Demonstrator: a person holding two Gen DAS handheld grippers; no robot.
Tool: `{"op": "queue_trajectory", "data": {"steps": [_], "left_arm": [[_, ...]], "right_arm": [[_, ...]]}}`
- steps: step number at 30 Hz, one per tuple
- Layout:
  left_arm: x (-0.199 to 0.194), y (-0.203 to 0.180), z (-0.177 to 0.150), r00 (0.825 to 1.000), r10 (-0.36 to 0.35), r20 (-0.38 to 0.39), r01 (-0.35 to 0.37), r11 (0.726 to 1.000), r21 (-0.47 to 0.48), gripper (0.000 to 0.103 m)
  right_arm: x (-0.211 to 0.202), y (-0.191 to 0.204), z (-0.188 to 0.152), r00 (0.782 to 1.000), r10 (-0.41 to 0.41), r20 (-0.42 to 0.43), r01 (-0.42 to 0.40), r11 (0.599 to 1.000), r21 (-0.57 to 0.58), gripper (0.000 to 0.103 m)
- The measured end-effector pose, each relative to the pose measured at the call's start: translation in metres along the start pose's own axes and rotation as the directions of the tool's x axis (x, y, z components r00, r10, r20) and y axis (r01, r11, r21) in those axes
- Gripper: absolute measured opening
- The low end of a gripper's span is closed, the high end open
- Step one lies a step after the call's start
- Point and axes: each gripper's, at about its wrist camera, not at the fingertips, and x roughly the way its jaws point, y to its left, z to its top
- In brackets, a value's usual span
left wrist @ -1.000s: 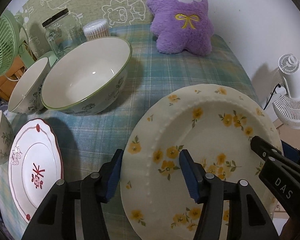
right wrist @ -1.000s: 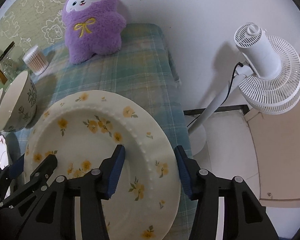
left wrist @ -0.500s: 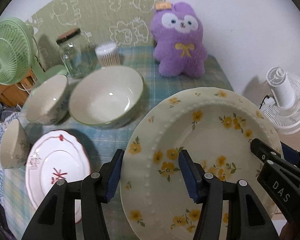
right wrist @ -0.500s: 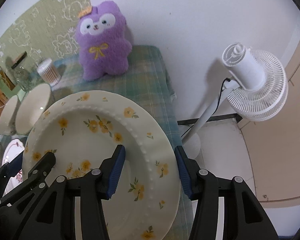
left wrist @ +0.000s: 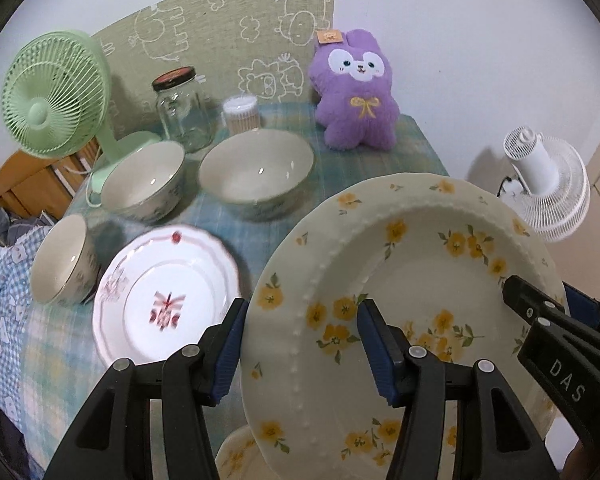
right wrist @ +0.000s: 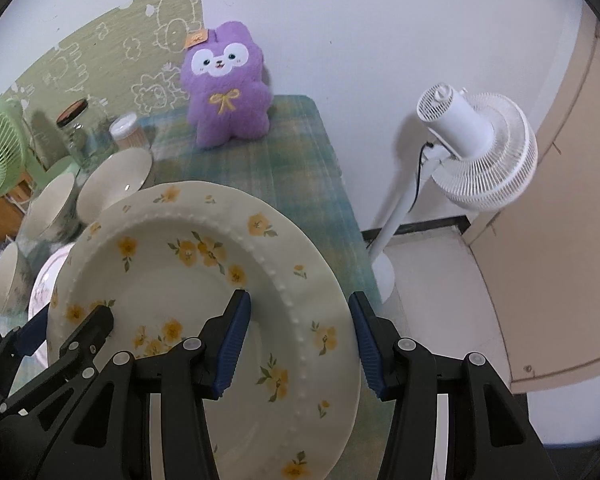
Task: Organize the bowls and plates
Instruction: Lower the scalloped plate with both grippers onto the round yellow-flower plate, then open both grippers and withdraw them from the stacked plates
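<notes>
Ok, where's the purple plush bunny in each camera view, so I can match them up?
Left wrist view: the purple plush bunny sits upper centre-right, at the table's far end.
Right wrist view: the bunny sits upper centre-left, same far end.
Shared landmark: the white standing fan, right of the bunny in both views.

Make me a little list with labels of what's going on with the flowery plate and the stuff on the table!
held thing: yellow-flower plate, tilted
left gripper: clamps plate's left rim
right gripper: clamps plate's right rim
on tablecloth: red-pattern plate, three bowls
at the back: purple plush, glass jar, green fan
</notes>
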Motion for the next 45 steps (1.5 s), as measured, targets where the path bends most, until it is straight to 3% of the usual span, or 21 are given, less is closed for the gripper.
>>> {"op": "queue_trajectory", "data": {"steps": [20,37,45], "left_arm": [[-0.013,0.011,-0.100,0.994,-0.013,-0.108,0.022,0.996,0.089,0.057],[0.003,0.010,-0.114,0.990,0.018,-0.137,-0.005,0.995,0.097,0.058],[0.008,-0.002,-0.115,0.987,0.073,-0.143,-0.050,0.986,0.158,0.066]], "right_arm": [[-0.010,0.005,-0.120,0.991,-0.040,-0.124,0.046,0.998,0.044,0.054],[0.003,0.005,-0.138,0.984,-0.023,-0.177,0.031,0.999,0.041,0.054],[0.003,0.008,-0.138,0.984,-0.012,-0.179,0.016,1.000,0.022,0.054]]}}
